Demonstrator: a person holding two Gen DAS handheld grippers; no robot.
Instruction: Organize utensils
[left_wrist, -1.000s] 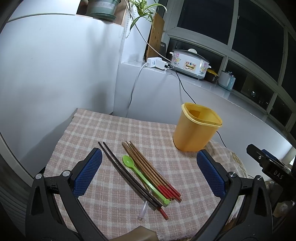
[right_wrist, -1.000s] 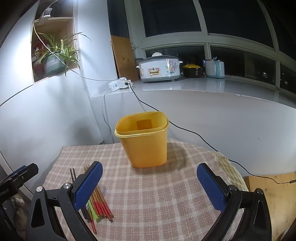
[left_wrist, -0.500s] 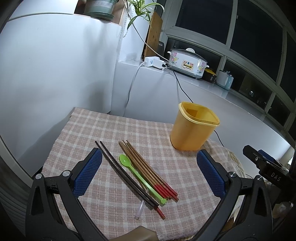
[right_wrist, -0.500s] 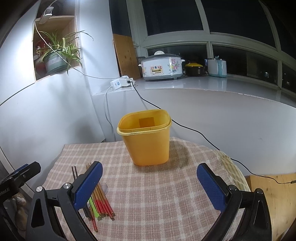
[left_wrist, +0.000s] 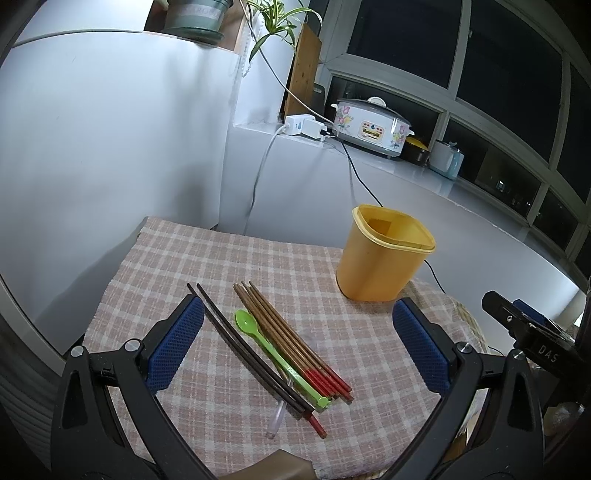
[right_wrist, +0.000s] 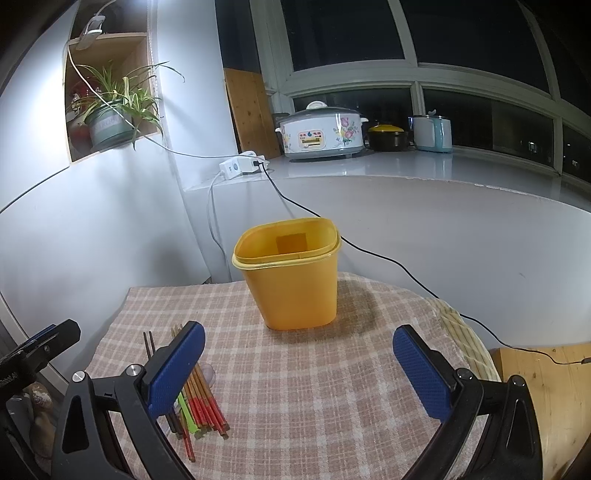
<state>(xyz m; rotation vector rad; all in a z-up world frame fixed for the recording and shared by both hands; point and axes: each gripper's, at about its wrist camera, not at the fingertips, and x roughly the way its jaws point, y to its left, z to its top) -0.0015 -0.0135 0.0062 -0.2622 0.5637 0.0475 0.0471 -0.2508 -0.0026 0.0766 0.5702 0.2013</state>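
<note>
Both the left gripper (left_wrist: 297, 349) and right gripper (right_wrist: 299, 369) gape wide, empty; chopsticks (left_wrist: 291, 341) and spoon (left_wrist: 275, 352) lie left of the yellow tub (left_wrist: 382, 254).

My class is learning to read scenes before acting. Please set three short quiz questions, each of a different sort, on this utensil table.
1. True or false: the yellow container already holds chopsticks.
2. What colour is the spoon?
3. The left claw is: A open, B shut on the chopsticks, C out of view.

Key: 1 false, nothing shows inside it; 2 green; 3 A.
</note>
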